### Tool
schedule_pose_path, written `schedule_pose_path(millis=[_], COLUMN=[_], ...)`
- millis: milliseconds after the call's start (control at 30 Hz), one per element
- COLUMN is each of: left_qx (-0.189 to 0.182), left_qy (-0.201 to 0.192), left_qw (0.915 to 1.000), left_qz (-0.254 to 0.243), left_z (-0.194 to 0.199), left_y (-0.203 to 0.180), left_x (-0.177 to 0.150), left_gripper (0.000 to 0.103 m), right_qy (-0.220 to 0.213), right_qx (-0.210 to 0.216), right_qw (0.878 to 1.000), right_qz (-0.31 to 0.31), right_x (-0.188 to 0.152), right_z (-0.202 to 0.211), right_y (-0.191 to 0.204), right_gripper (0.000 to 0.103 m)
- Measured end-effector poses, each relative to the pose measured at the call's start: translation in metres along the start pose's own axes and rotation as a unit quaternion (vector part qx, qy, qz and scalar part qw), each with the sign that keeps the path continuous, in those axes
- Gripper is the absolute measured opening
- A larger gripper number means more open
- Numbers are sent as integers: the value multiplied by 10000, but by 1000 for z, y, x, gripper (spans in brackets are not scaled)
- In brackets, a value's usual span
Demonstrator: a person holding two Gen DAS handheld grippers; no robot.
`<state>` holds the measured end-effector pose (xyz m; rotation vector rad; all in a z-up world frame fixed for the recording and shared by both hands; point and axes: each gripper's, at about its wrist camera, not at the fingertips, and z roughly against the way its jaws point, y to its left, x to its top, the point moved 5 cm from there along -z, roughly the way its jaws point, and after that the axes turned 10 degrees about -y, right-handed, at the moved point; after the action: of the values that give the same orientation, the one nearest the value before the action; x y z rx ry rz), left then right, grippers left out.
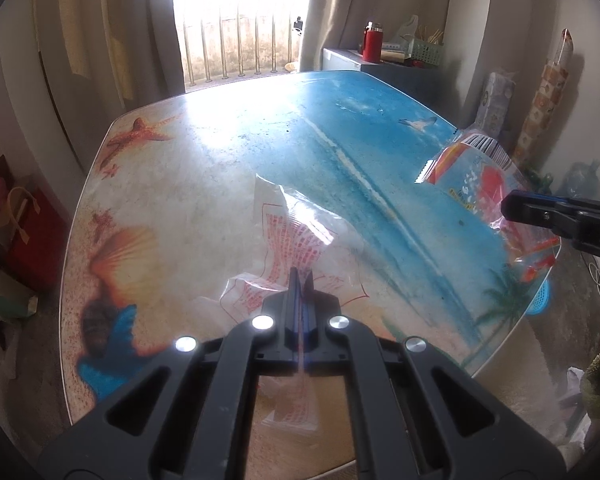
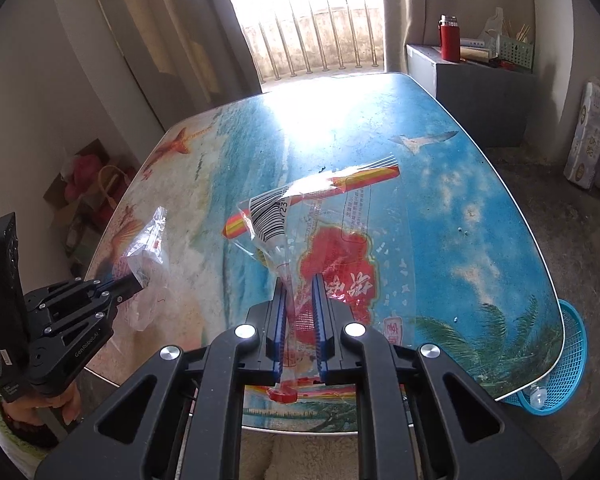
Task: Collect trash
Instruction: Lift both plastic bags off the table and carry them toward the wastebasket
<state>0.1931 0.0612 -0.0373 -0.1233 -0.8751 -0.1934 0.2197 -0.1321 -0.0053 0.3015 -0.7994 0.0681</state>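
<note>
- My left tool (image 1: 301, 280): jaws pressed together, pinching the clear red-printed wrapper (image 1: 296, 240) over the near edge of the desk (image 1: 204, 152).
- My right tool (image 2: 299, 292): pinching the colourful snack bag (image 2: 324, 232) by its gathered end, toward the desk's near right corner.
- Step, as I judge it: both pieces gripped, pick-up done, drop-off not yet.
- Next: carry both past the near right corner to the blue basket (image 2: 572, 360) on the floor, then spread the jaws above it.
</note>
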Motion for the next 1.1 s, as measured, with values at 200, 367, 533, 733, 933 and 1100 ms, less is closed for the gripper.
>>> schedule_pose_path(millis=[200, 367, 533, 733, 933, 1100], left_qx=[36, 66, 79, 70, 41, -14], left_qy=[-118, -212, -296, -401, -510, -586], left_qw=[9999, 9996, 9991, 9983, 9973, 9962], left_qz=[-107, -184, -285, -408, -521, -637], left_z=[10, 23, 33, 42, 50, 55], left_y=[-8, -18, -30, -43, -58, -73], left_x=[9, 15, 19, 25, 31, 36], left_gripper=[0, 0, 0, 0, 0, 0], right_qy=[-126, -212, -300, -396, -517, -618], right_qx=[52, 98, 146, 199, 190, 154], right_qw=[9999, 9996, 9992, 9984, 9975, 9963], right_qz=[-67, -139, -224, -337, -452, -581], right_x=[1, 1, 0, -2, -5, -8], right_z=[14, 25, 36, 48, 64, 77], right_y=[-4, -9, -16, -25, -39, -51], right_gripper=[12, 12, 12, 12, 12, 12])
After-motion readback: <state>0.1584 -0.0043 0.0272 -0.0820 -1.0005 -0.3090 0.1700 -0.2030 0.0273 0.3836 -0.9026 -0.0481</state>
